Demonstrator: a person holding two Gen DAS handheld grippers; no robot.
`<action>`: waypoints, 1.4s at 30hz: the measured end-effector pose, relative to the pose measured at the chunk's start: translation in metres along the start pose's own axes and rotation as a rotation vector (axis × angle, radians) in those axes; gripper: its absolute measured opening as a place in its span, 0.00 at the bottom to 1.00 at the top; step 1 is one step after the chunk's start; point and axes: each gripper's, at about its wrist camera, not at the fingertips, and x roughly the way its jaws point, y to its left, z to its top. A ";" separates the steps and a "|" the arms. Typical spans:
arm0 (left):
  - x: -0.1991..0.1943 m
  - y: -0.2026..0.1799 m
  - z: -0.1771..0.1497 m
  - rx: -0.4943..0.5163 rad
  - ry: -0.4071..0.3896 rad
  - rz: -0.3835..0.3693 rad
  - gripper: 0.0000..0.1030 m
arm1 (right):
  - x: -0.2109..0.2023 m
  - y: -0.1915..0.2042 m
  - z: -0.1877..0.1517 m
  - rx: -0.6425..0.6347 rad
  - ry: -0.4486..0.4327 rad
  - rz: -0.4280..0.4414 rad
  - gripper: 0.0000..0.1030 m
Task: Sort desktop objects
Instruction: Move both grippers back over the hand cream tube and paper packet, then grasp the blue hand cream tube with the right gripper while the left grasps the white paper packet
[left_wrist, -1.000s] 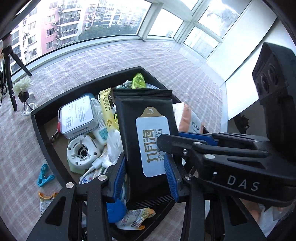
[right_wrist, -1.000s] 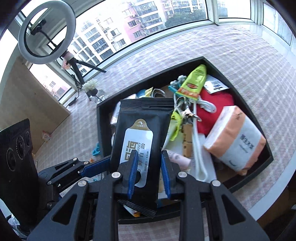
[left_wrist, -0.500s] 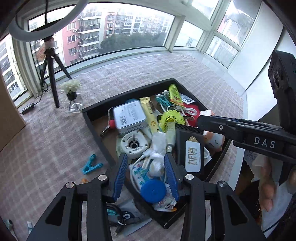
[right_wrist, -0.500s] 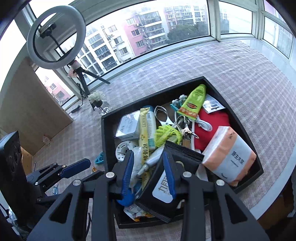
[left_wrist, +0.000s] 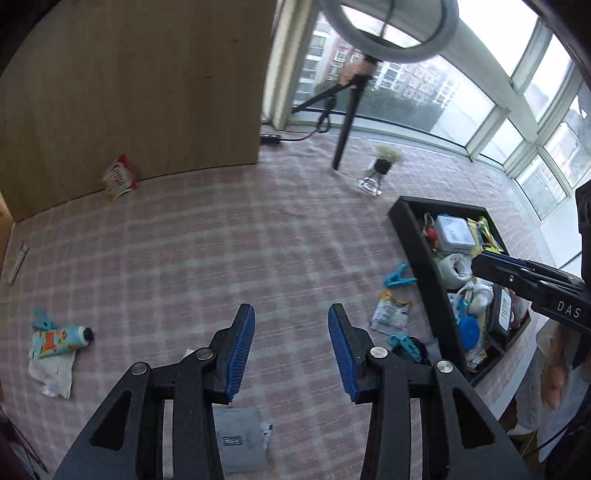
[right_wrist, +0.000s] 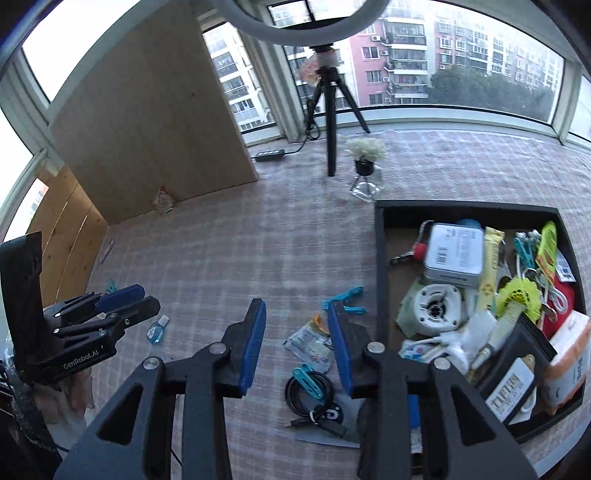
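Observation:
A black tray (right_wrist: 380, 258) on the right holds many items, among them a black wipes pack (right_wrist: 515, 365), a tissue pack (right_wrist: 567, 354) and a white tin (right_wrist: 454, 254). The tray also shows in the left wrist view (left_wrist: 424, 266). My left gripper (left_wrist: 291, 332) is open and empty above the checked cloth. My right gripper (right_wrist: 295, 336) is open and empty, left of the tray. Loose items lie beside the tray: a teal clip (right_wrist: 345, 297), a snack packet (right_wrist: 310, 343), a black cable coil (right_wrist: 310, 391).
A patterned tube (left_wrist: 55, 338) on white paper lies at far left. A red-white packet (left_wrist: 118, 177) leans against the wooden board (left_wrist: 129, 92). A tripod with ring light (right_wrist: 328, 110) and a small flower vase (right_wrist: 365, 162) stand at the back. A small blue bottle (right_wrist: 157, 330) lies left.
The wipes pack that both grippers held has been let go into the tray. Both grippers have opened, pulled back and swung left, away from the tray.

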 end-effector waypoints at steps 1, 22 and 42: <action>-0.003 0.017 -0.004 -0.032 -0.005 0.023 0.38 | 0.006 0.012 0.003 -0.027 0.007 0.017 0.34; -0.037 0.268 -0.113 -0.601 -0.014 0.168 0.39 | 0.160 0.322 0.008 -0.731 0.245 0.240 0.34; -0.005 0.301 -0.106 -0.664 0.015 0.125 0.49 | 0.265 0.397 -0.013 -0.931 0.362 0.235 0.51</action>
